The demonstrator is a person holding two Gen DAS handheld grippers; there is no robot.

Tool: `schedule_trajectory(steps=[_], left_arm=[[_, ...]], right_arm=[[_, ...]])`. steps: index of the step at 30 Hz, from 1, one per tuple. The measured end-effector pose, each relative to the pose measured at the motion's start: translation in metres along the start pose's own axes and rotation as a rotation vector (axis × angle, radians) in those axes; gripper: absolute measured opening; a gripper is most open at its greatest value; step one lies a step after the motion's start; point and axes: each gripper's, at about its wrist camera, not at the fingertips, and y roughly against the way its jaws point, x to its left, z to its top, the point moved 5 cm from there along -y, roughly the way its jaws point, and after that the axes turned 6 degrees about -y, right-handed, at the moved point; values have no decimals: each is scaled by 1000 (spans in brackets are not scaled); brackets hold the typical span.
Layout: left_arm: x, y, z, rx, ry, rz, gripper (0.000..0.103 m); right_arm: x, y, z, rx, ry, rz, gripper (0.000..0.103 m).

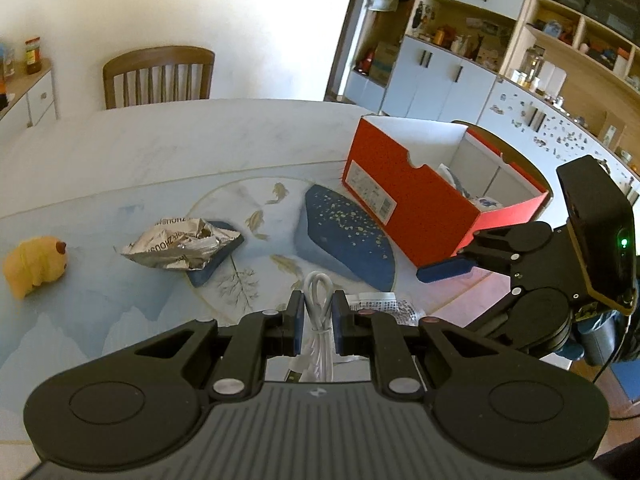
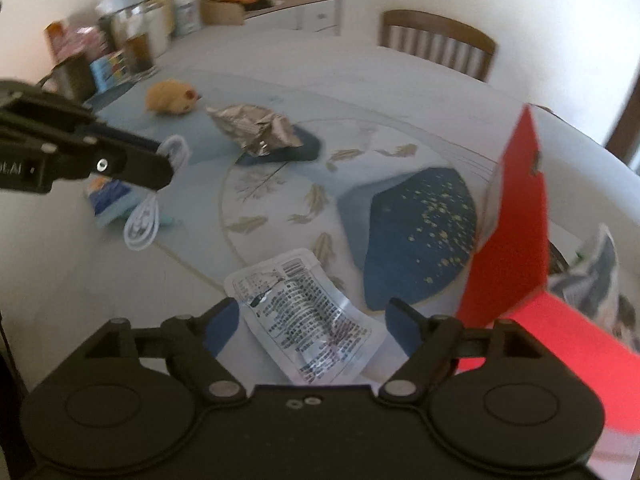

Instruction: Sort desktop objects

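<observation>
Pinching a coiled white cable [image 1: 318,312] between its blue pads, the left gripper [image 1: 317,322] is seen pressed together on the bundle, whose loop sticks out just past the fingertips. In the right wrist view the same cable [image 2: 146,216] is shown hanging below those closed fingers, above the table [image 2: 100,280]. The right gripper [image 2: 310,326] is held with its jaws spread wide and nothing is clasped; a clear printed sachet [image 2: 306,320] lies flat on the table between and just ahead of its fingertips, though contact with the pads cannot be told. To the right of this gripper, an open red box [image 2: 516,240] is placed close by, with a patterned bag [image 2: 596,280] inside it. Further ahead of both tools, a crumpled foil wrapper [image 1: 184,248] is found, and beyond it to the left a yellow plush toy [image 1: 34,266].
</observation>
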Motion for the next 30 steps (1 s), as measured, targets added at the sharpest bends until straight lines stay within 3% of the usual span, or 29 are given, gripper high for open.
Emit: schedule_trajectory(steps=[9, 17, 23, 30], left_arm=[[-4, -16, -4, 9, 62, 53, 13], [-6, -25, -8, 7, 113, 94, 13], [-7, -26, -8, 6, 118, 97, 13], [-5, -25, -8, 8, 100, 89, 13]], right_arm=[[1, -14, -1, 47, 206, 97, 81], [2, -27, -3, 57, 269, 138, 75], [1, -32, -2, 52, 223, 145, 70], [-3, -31, -3, 23, 62, 53, 65]])
